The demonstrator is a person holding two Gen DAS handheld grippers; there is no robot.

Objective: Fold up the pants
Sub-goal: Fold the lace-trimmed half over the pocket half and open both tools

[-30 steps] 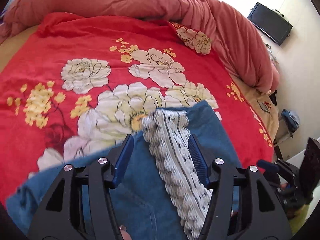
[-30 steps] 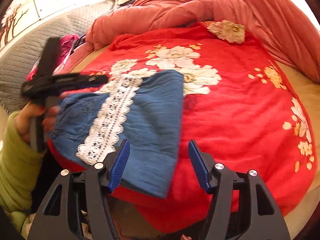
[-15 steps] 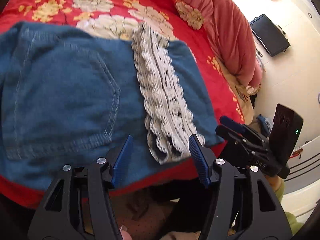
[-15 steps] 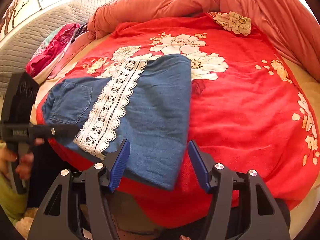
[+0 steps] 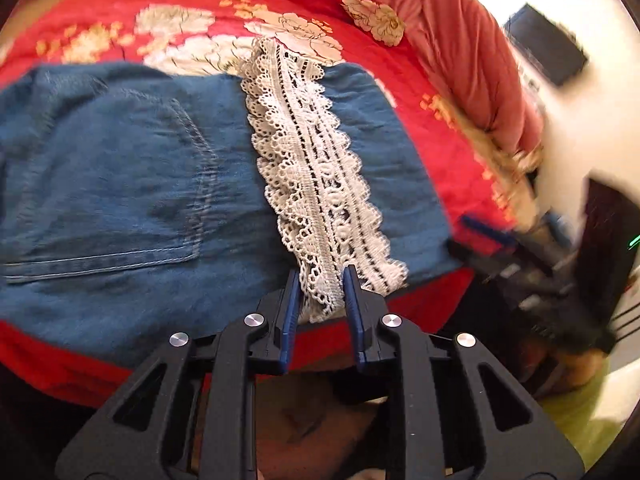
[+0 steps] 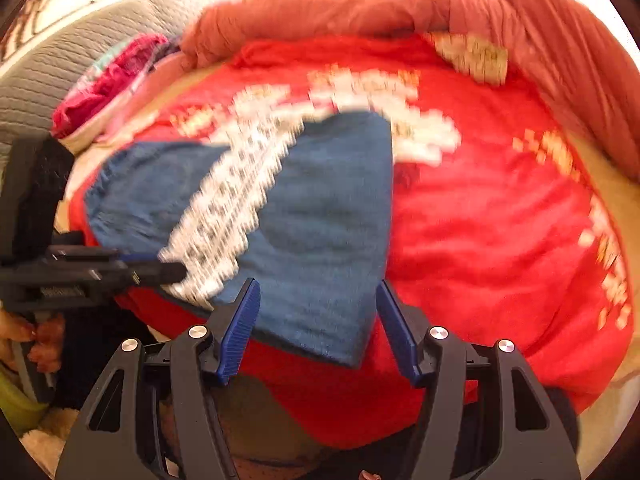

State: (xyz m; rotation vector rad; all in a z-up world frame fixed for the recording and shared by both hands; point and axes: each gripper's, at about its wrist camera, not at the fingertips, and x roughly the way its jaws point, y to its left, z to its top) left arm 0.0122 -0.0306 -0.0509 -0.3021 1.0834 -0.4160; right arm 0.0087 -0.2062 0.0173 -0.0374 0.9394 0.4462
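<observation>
Blue denim pants (image 5: 132, 184) with a white lace strip (image 5: 316, 184) lie folded on the red floral bedspread (image 5: 120, 8) at the bed's near edge. My left gripper (image 5: 320, 280) has its fingers closed on the near end of the lace strip. In the right wrist view the pants (image 6: 320, 216) are blurred. My right gripper (image 6: 318, 300) is open, its fingers on either side of the pants' near right corner. The left gripper (image 6: 160, 270) shows at the left, at the lace end. The right gripper (image 5: 492, 236) shows blurred in the left wrist view.
A pink-red duvet (image 6: 400, 4) is bunched along the back and right of the bed. A grey quilted headboard (image 6: 60, 72) and pink clothes (image 6: 112, 80) lie at the far left. A dark monitor (image 5: 544, 56) hangs on the white wall.
My left gripper has closed from wide open onto the near end of the lace strip. My right gripper has moved in toward the pants' near corner and stays open.
</observation>
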